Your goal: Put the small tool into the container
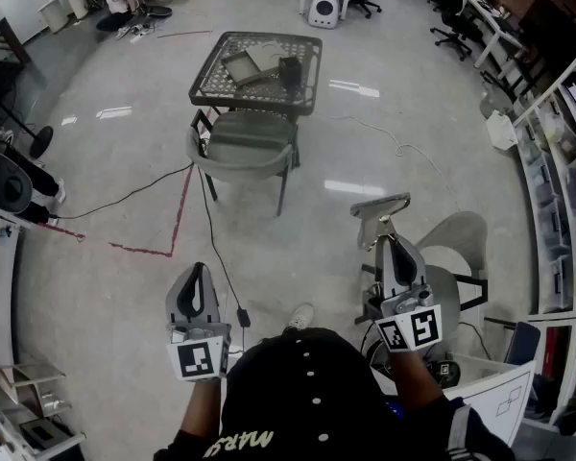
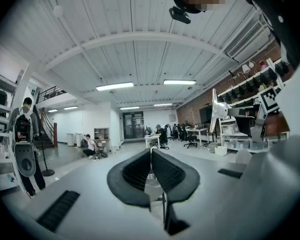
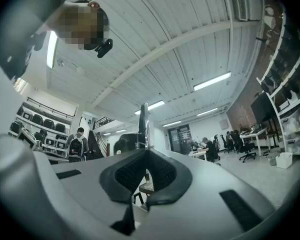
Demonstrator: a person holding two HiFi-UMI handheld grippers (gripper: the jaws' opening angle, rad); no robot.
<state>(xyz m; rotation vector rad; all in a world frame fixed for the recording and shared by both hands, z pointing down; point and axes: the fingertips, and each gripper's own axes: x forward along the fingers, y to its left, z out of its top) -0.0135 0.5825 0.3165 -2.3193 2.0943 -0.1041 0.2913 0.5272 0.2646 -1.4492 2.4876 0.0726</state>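
Right gripper clamped on small tool, held out in front, likely for carrying to the mesh desk well ahead, where the container probably sits. Left gripper closed, empty, idle.

Bright ceiling strips, floor glare, fisheye edges

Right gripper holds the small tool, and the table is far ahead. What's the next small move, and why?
Probably carry the right gripper forward toward the mesh table, steering past the chair. Its jaws are shut on the small tool, but the table stands well ahead, beyond reach. The left gripper is shut and empty.
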